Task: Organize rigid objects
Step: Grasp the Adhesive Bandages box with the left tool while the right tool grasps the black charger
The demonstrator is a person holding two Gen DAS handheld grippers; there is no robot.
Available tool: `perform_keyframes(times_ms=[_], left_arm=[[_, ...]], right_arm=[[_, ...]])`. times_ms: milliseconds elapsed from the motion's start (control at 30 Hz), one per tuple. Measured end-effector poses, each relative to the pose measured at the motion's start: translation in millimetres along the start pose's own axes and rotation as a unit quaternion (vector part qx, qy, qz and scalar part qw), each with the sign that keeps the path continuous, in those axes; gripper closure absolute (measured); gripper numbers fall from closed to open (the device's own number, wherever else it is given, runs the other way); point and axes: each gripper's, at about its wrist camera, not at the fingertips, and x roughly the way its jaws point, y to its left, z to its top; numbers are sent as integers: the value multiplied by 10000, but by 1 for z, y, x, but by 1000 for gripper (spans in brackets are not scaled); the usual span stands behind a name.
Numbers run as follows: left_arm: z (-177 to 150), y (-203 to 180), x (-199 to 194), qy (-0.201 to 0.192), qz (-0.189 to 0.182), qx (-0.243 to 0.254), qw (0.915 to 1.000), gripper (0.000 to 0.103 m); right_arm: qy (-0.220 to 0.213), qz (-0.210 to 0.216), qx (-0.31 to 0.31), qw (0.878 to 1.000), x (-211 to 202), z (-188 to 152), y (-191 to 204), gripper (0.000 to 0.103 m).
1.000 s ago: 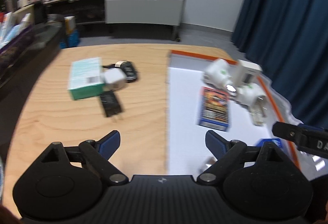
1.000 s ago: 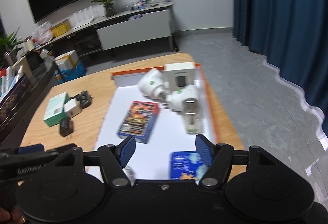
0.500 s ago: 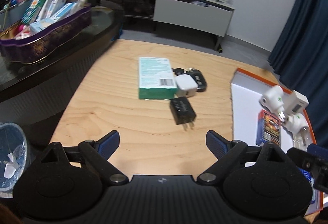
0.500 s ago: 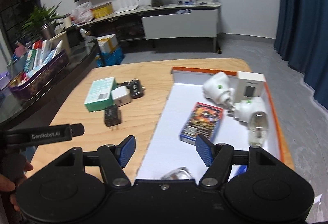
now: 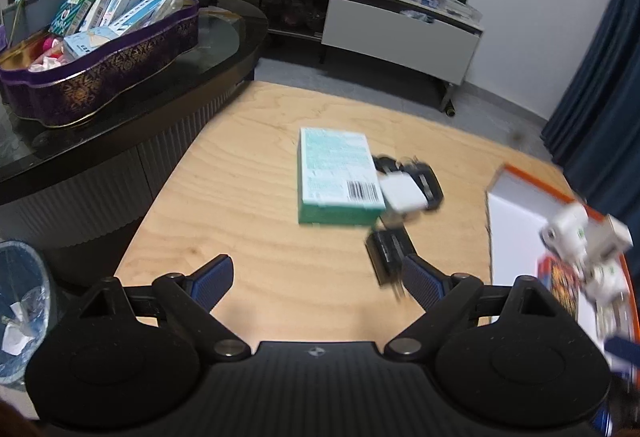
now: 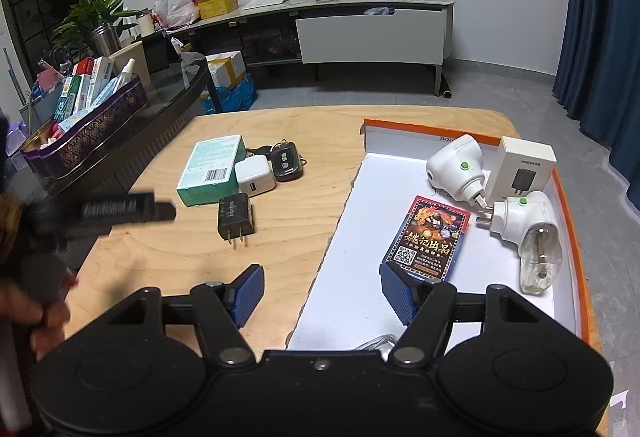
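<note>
Both tools are empty: the left gripper [image 5: 316,279] stands with its jaws wide apart over bare wood, nothing between the pads, and the right gripper [image 6: 320,291] is likewise parted and holds nothing, its span straddling the near left edge of the white tray [image 6: 352,301]. Taking that tray as the reference, five items lie inside it: a printed card box [image 6: 428,237] near its middle, two white plug-in units [image 6: 456,169] [image 6: 520,221] and a white charger carton [image 6: 524,169] toward its far right corner, plus a clear item at its near edge, too hidden to identify. Left of the tray, on the wooden table [image 6: 280,249], four items remain unsorted: a black plug adapter [image 6: 236,217] nearest the tray, behind it a white charger cube [image 6: 255,175], a black car key [image 6: 285,161] and a teal box [image 6: 212,169] farthest left. Judged roughly half complete; the adapter looks the likeliest next pick
</note>
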Motion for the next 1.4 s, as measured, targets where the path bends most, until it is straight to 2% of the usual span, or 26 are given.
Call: perform_keyframes(times_ms=[200,333,600,700,800,833,933,1100,1200,1367,1400], left_arm=[[38,-3,40,-28,80,31,10000,8],[61,-11,73,116,174,51,9998,7],[74,-22,119,468,268,247,9982,7],[70,-17,126,552,341,356,9973,13],[62,-8,119,472,275,509,9972,30],[59,-5,115,451,286,597,9968,31],[52,12,100,439,40,446,9980,31],[36,35,64,221,282,492,9981,31],[25,48,40,120,414,399,9983,31],[6,61,14,90,412,274,9987,31],[4,62,11,88,413,267,9988,31]], right_arm=[[70,25,76,9999,11,-2,-6,25],[90,26,102,9999,18,-2,-9,25],[185,70,75,9998,36,-1,-11,25],[215,143,-5,9997,42,0,-6,25],[223,239,-97,9994,48,3,-2,25],[240,303,-128,9992,51,4,0,25],[293,557,-259,9977,65,11,12,25],[379,1047,-459,9927,95,28,40,25],[449,1056,-701,9909,118,37,59,26],[693,820,-806,9910,156,42,77,43],[611,743,-907,9912,158,43,81,47]])
